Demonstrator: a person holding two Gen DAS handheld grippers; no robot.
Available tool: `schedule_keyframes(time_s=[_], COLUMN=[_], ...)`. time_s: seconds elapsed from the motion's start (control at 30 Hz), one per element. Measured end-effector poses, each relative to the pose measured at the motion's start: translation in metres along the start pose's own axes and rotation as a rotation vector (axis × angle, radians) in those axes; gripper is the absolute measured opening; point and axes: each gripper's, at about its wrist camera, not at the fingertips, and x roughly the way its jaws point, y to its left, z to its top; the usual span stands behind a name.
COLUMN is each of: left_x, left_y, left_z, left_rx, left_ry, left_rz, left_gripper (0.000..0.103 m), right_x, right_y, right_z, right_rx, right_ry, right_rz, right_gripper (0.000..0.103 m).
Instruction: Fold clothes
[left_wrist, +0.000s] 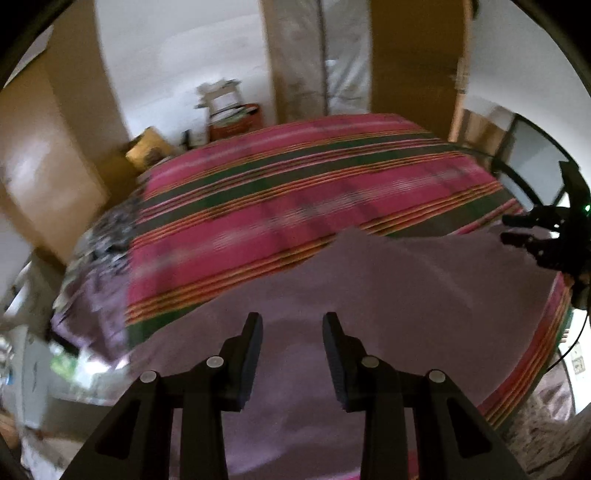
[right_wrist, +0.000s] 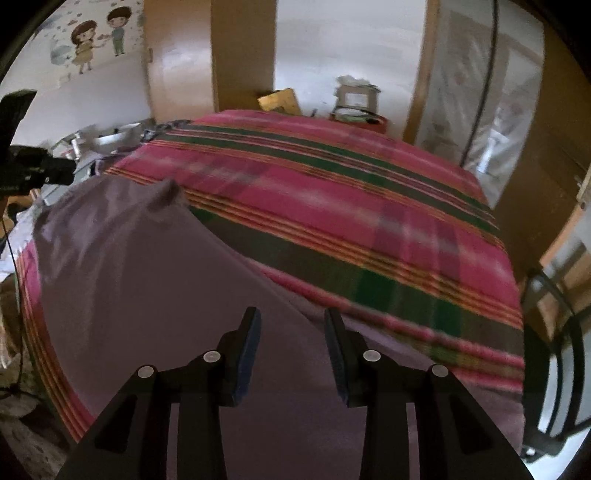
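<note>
A plain mauve garment (left_wrist: 369, 288) lies spread on the near part of a bed covered by a pink and green striped blanket (left_wrist: 295, 192). My left gripper (left_wrist: 292, 321) hovers over the garment, open with nothing between its fingers. In the right wrist view the garment (right_wrist: 147, 277) shows a folded upper layer whose edge runs diagonally toward my right gripper (right_wrist: 291, 317). That gripper is open above the cloth, with nothing held. Each gripper also appears in the other's view: the right gripper (left_wrist: 532, 236) at the far right edge, the left gripper (right_wrist: 37, 173) at the far left.
More crumpled patterned cloth (left_wrist: 107, 236) lies at the bed's left edge. Boxes and clutter (left_wrist: 229, 110) stand past the far side of the bed, with wooden wardrobe doors (left_wrist: 413, 55) behind. A black metal frame (right_wrist: 554, 332) stands by the bed's right side.
</note>
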Motion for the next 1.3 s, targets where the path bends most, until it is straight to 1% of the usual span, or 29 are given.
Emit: schedule_keyframes(time_s=[0.2,0.27,0.3,0.4,0.5,0.57,0.63,0.67,0.73,0.83,0.9,0.93,0.97,1.07,1.3], left_x=[-0.026,-0.031,-0.032,-0.023,-0.001,0.015,0.031,0.042,0.055,0.078,0.087,0.091,0.092,0.102,0.113], left_y=[0.064,0.080,0.085,0.087,0.076,0.065,0.061,0.054,0.047,0.031,0.026,0.022,0.019,0.014,0.017], left_z=[-0.038,-0.046,-0.048,-0.046,-0.034,-0.024,-0.014,-0.007,0.001,0.011,0.015,0.017,0.018,0.022,0.022], left_rx=[-0.122,-0.179,-0.200,-0.247,-0.241,-0.232,-0.226,-0.212,-0.198,-0.184,-0.179,-0.172,-0.170,-0.180,-0.216], left_ry=[0.037,0.030,0.022,0.010,-0.001,-0.006,-0.006,0.004,0.015,0.050,0.058,0.061,0.063,0.073,0.092], left_rz=[0.124,0.120,0.110,0.044,-0.053,-0.118,-0.156,-0.189,-0.230,-0.266,-0.288,-0.301,-0.303,-0.307,-0.309], left_gripper=[0.034,0.034,0.034,0.034,0.034,0.034,0.034,0.034,0.034,0.034,0.034,0.034,0.034,0.034,0.034], right_x=[0.028,0.039,0.046,0.064,0.079,0.089,0.095,0.098,0.101,0.099,0.099,0.098,0.097,0.092,0.083], right_y=[0.039,0.051,0.056,0.068,0.076,0.078,0.079,0.080,0.081,0.081,0.080,0.080,0.081,0.080,0.082], right_z=[0.033,0.042,0.048,0.061,0.072,0.075,0.075,0.074,0.073,0.072,0.071,0.070,0.069,0.067,0.061], right_rx=[-0.056,-0.072,-0.076,-0.079,-0.084,-0.078,-0.087,-0.094,-0.106,-0.116,-0.120,-0.128,-0.136,-0.140,-0.142], right_ry=[-0.008,-0.006,-0.003,0.009,0.025,0.052,0.073,0.084,0.100,0.095,0.099,0.099,0.095,0.073,0.035], right_rz=[0.074,0.094,0.104,0.140,0.183,0.215,0.218,0.219,0.228,0.237,0.241,0.235,0.225,0.204,0.172], right_gripper=[0.037,0.037,0.037,0.037,0.037,0.037,0.037,0.037,0.037,0.036,0.031,0.026,0.020,0.011,0.009])
